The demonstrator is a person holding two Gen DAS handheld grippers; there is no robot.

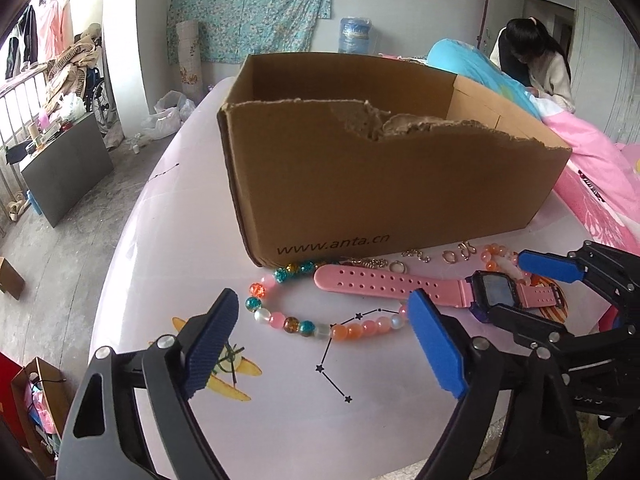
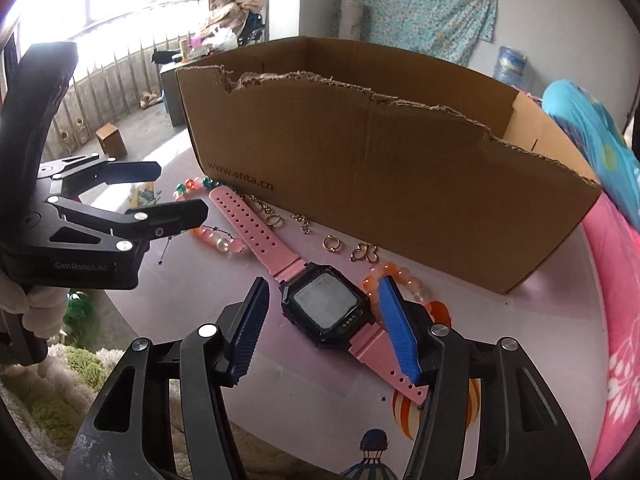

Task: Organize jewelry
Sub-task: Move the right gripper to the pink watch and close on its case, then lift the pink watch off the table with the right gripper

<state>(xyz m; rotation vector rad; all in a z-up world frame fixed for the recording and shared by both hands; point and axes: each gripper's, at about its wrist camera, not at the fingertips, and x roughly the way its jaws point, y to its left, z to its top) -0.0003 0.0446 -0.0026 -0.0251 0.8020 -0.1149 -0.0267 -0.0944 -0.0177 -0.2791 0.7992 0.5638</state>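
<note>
One cardboard box (image 1: 384,184) stands on the surface (image 1: 192,216). Along its front wall lie one pink watch (image 2: 324,308), two bead bracelets, a many-coloured one (image 1: 304,320) and an orange-and-white one (image 2: 404,280), and several small gold-coloured pieces (image 2: 332,242), too small to count exactly.

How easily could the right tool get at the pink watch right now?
Probably easily: the right tool already has its open fingers on either side of the watch, which lies flat on the table with nothing covering it.
</note>
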